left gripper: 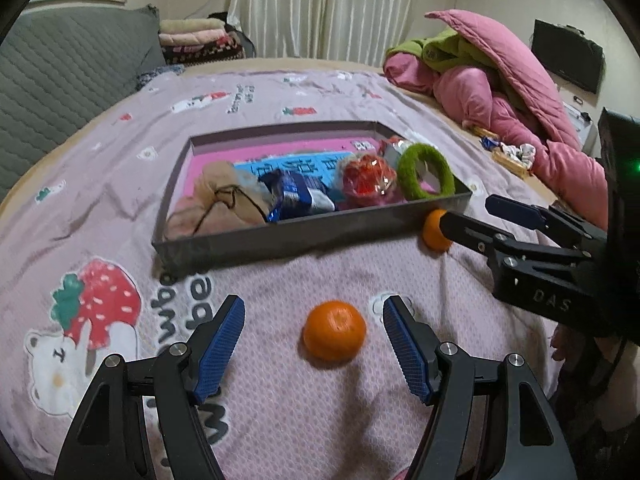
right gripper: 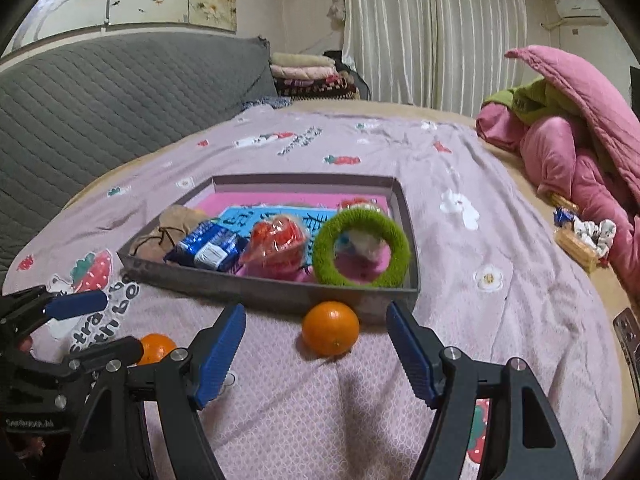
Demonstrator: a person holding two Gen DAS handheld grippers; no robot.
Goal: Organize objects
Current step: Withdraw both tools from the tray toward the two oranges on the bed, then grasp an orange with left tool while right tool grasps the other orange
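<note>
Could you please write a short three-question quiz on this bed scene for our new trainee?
1. True or false: both oranges already lie inside the grey tray.
2. Which item leans against the tray's right end? A) blue snack packet B) green ring C) beige pouch
3. Fill in: each pair of tongs is open, with an ______ ahead of it on the blanket.

Key:
1. False: the near orange lies before the left tongs, and the far orange lies before the right tongs, against the tray's outer wall.
2. B, the green ring.
3. orange
</note>
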